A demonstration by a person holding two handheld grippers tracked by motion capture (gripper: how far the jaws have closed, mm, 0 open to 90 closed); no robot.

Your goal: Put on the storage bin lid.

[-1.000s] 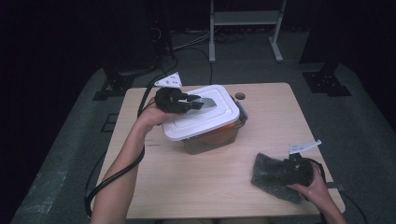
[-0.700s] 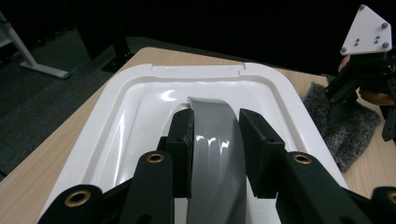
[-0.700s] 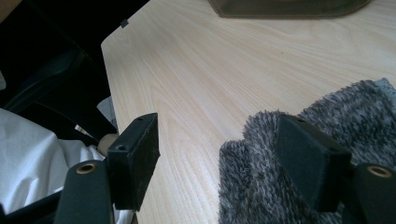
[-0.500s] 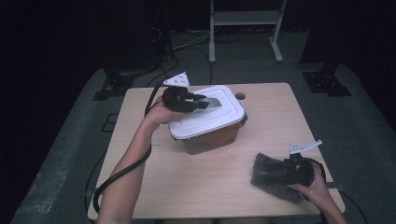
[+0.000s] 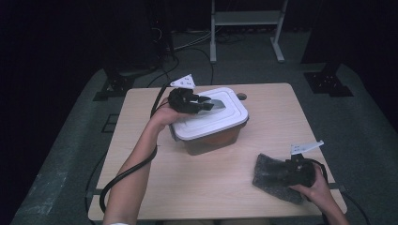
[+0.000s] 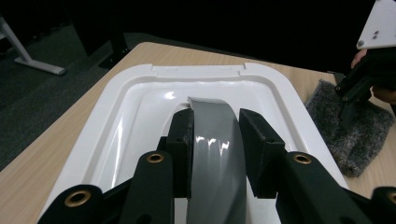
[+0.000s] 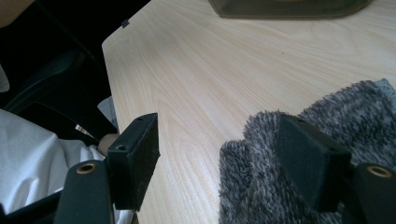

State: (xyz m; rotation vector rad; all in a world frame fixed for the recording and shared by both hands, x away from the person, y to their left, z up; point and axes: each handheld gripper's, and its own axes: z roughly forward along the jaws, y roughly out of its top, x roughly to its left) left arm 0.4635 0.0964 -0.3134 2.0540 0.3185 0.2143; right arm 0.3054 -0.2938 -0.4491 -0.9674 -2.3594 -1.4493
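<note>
A brownish see-through box stands mid-table with a white lid lying on top of it. My left gripper reaches over the lid from the left, shut on the lid's grey handle. In the left gripper view both pads press the sides of the grey handle over the lid's white recess. Near the front right edge, my right gripper rests open at a grey fuzzy cloth. In the right gripper view its jaws stand wide apart, one over the cloth, the other over bare wood.
The wooden table has bare room at the left and in front of the box. A small round hole is in the tabletop behind the box. Cables trail off the table's near-left edge. Dark floor and stands surround the table.
The lid, held by my left gripper, has shifted right and come down from a skewed position to lie square on the box. My right gripper and the cloth have stayed put.
</note>
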